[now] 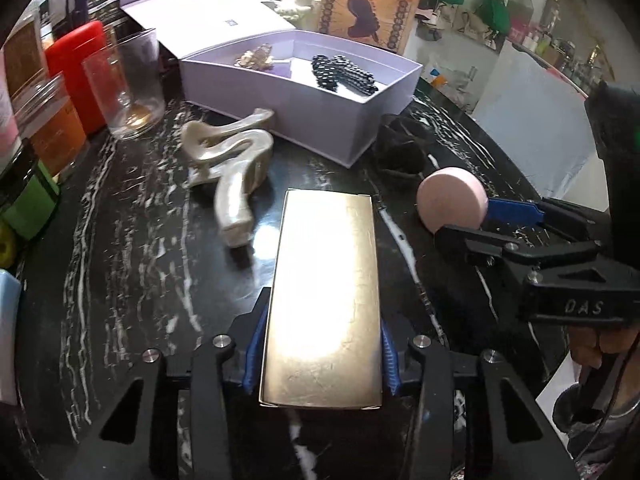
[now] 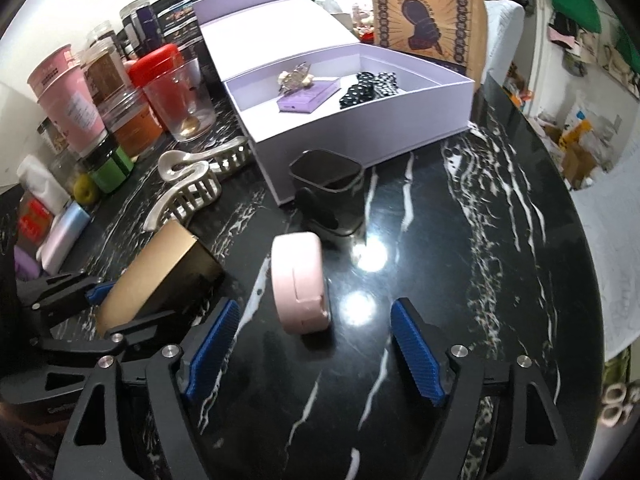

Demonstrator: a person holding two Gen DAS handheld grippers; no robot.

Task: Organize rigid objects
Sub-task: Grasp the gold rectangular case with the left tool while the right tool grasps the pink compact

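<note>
My left gripper [image 1: 320, 344] is shut on a gold rectangular box [image 1: 324, 296], held just above the black marble table; the box also shows in the right wrist view [image 2: 156, 276]. My right gripper [image 2: 316, 348] is open, its blue pads [image 2: 212, 340] on either side of a pink round case [image 2: 300, 284] standing on edge, not touching it. The case also shows in the left wrist view [image 1: 452, 200]. An open lilac box [image 2: 360, 128] holds a small purple box, a gold brooch and black beaded clips [image 2: 368, 88]. A pearl hair claw [image 1: 232, 168] lies left of it.
A black square cup [image 2: 332, 188] stands in front of the lilac box. Jars, a red-lidded canister [image 2: 156, 80], pink cups and a drinking glass [image 1: 124, 84] crowd the left edge. An orange printed bag [image 2: 424, 12] stands behind the box. The round table's edge [image 2: 580, 240] curves at right.
</note>
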